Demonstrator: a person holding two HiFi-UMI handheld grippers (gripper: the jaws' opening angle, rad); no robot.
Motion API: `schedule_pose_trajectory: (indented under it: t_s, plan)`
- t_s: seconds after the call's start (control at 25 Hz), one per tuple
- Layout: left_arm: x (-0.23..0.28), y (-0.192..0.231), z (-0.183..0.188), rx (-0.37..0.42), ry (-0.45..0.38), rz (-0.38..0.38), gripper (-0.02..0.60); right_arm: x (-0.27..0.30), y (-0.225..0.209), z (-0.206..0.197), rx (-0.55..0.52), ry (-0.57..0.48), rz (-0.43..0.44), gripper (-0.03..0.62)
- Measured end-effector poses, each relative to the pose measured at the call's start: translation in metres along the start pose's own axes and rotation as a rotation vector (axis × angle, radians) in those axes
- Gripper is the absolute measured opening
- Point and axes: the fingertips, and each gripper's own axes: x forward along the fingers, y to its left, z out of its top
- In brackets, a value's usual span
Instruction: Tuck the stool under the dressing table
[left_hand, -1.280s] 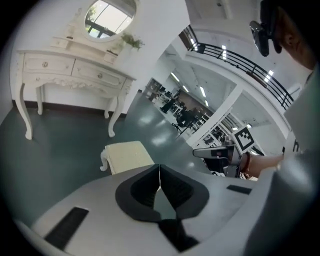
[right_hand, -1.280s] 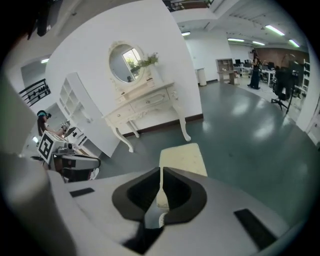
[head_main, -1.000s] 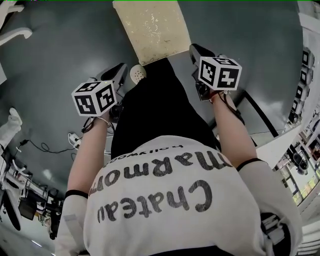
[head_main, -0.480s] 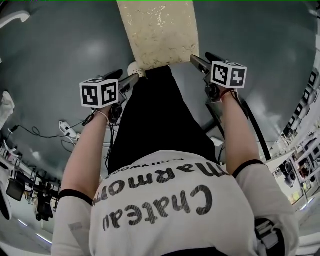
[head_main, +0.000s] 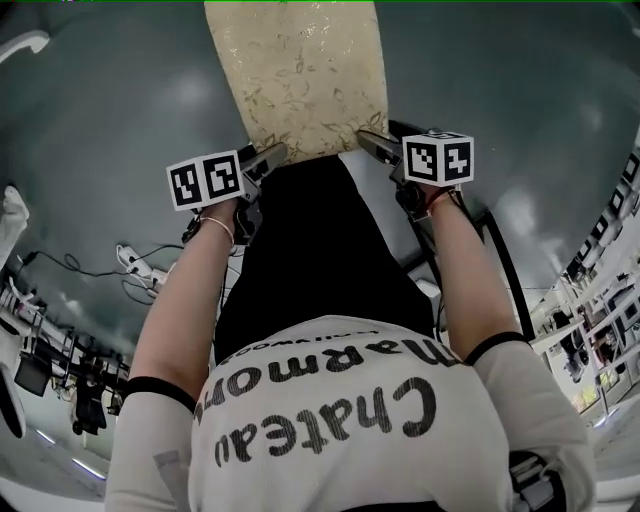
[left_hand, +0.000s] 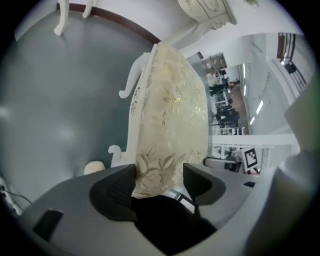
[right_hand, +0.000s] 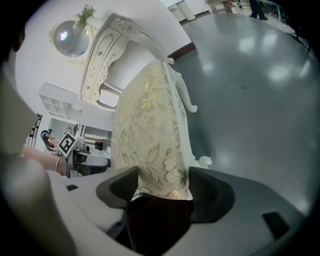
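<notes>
The stool has a cream cushion with gold leaf print (head_main: 300, 70) and white curved legs (left_hand: 131, 85). It stands on the grey floor just ahead of the person. My left gripper (head_main: 272, 155) is at the cushion's near left corner and my right gripper (head_main: 372, 142) at its near right corner. Both sets of jaws have just been opening and stand wide. The cushion's near edge (left_hand: 170, 115) lies between the left jaws, and the same edge (right_hand: 147, 125) lies between the right jaws. The white ornate dressing table (right_hand: 107, 55) stands beyond the stool's far end.
The person's black trousers fill the space below the grippers. Cables and a power strip (head_main: 135, 265) lie on the floor at the left. White furniture legs (left_hand: 62, 17) stand far off. Shelving (head_main: 600, 330) lines the right side. A round mirror (right_hand: 70, 37) sits on the dressing table.
Both grippers have come down from above the floor to the stool's near edge. Their jaws went from shut to wide open, and the cushion edge now lies between them.
</notes>
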Motion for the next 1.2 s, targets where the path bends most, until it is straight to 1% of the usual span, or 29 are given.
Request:
schedule_pose_trajectory:
  t_s: [0.08, 0.12, 0.2, 0.36, 0.44, 0.56, 0.72, 0.8, 0.96, 1.12, 1.2]
  plan:
    - [0.004, 0.000, -0.004, 0.061, 0.048, 0.071, 0.314, -0.003, -0.002, 0.000, -0.005, 0.015, -0.005, 0.305]
    - [0.005, -0.001, -0.005, 0.094, 0.070, 0.100, 0.288, -0.004, -0.003, 0.001, -0.010, 0.019, -0.009, 0.305]
    - [0.007, -0.001, -0.003, 0.121, 0.083, 0.127, 0.287, -0.003, -0.004, 0.003, -0.006, 0.028, -0.017, 0.306]
    - [0.003, 0.007, -0.004, 0.113, 0.045, 0.143, 0.274, 0.002, -0.001, 0.000, -0.007, 0.031, -0.081, 0.305]
    - [0.002, 0.008, -0.004, 0.112, 0.037, 0.142, 0.268, 0.003, 0.000, 0.001, -0.010, 0.031, -0.120, 0.294]
    - [0.000, 0.011, -0.002, 0.120, 0.068, 0.135, 0.257, 0.006, 0.002, 0.001, 0.007, 0.062, -0.181, 0.285]
    - [-0.013, 0.025, 0.009, 0.155, 0.128, 0.116, 0.242, 0.016, 0.016, 0.001, 0.012, 0.056, -0.207, 0.267]
    - [-0.023, 0.033, 0.018, 0.172, 0.142, 0.113, 0.229, 0.023, 0.027, 0.006, 0.019, 0.034, -0.218, 0.264]
    - [-0.052, 0.056, 0.049, 0.199, 0.132, 0.129, 0.225, 0.044, 0.060, 0.028, 0.027, -0.006, -0.239, 0.263]
    - [-0.084, 0.089, 0.088, 0.194, 0.101, 0.139, 0.213, 0.076, 0.096, 0.062, 0.010, -0.017, -0.238, 0.259]
    - [-0.096, 0.100, 0.101, 0.190, 0.082, 0.142, 0.189, 0.085, 0.106, 0.075, 0.001, -0.013, -0.255, 0.256]
